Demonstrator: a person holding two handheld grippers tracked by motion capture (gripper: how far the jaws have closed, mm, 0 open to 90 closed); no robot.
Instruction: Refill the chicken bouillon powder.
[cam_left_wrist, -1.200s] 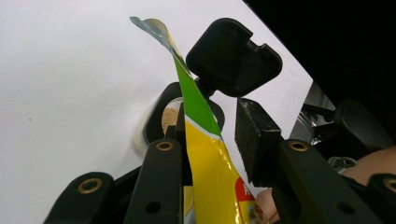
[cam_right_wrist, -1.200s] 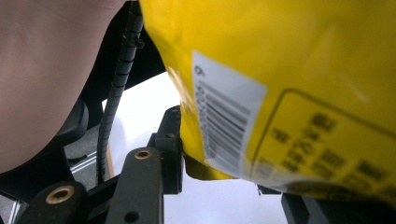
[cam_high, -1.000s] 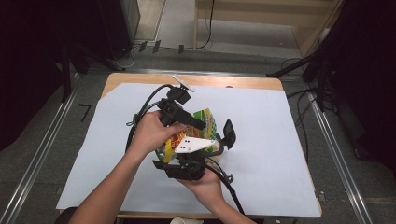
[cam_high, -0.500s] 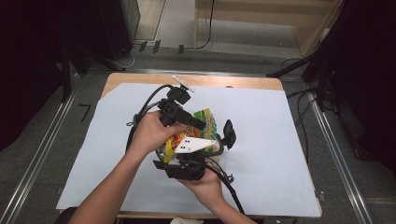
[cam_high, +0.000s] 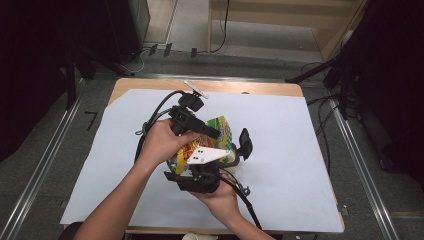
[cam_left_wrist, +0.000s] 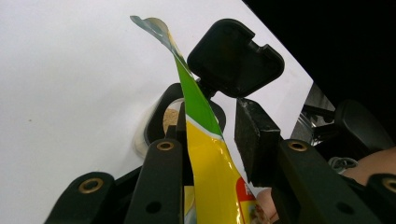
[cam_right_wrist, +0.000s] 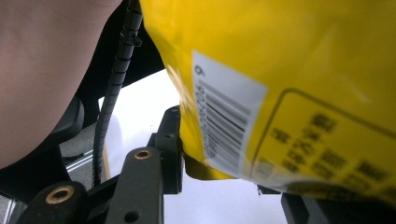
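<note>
- While both my hands sit mid-table (cam_high: 320, 150), the white sheet covering it stays bare around the work; wooden edge shows along the far side.
- Snack bag (cam_high: 220, 131), yellow and green with red print, is held up off the sheet between my two grippers, roughly centre of the table.
- Left gripper (cam_high: 192, 122) comes in from the far-left side of the bag. In the left gripper view the bag's flat top edge (cam_left_wrist: 205, 140) runs up between the jaws: left pad lies against the film, right pad (cam_left_wrist: 254, 140) stands just off it with a visible gap. Jaws partly spread, so whether it truly pinches I cannot tell.
- Right gripper (cam_high: 200, 177) is at the near side, under the bag. In the right gripper view the barcode panel (cam_right_wrist: 224, 126) fills the space above the jaws; left jaw touches the bag's lower corner, right jaw mostly hidden. Grip: cannot tell.
- Left gripper's cable (cam_high: 155, 112) loops behind my left hand (cam_high: 160, 142).
</note>
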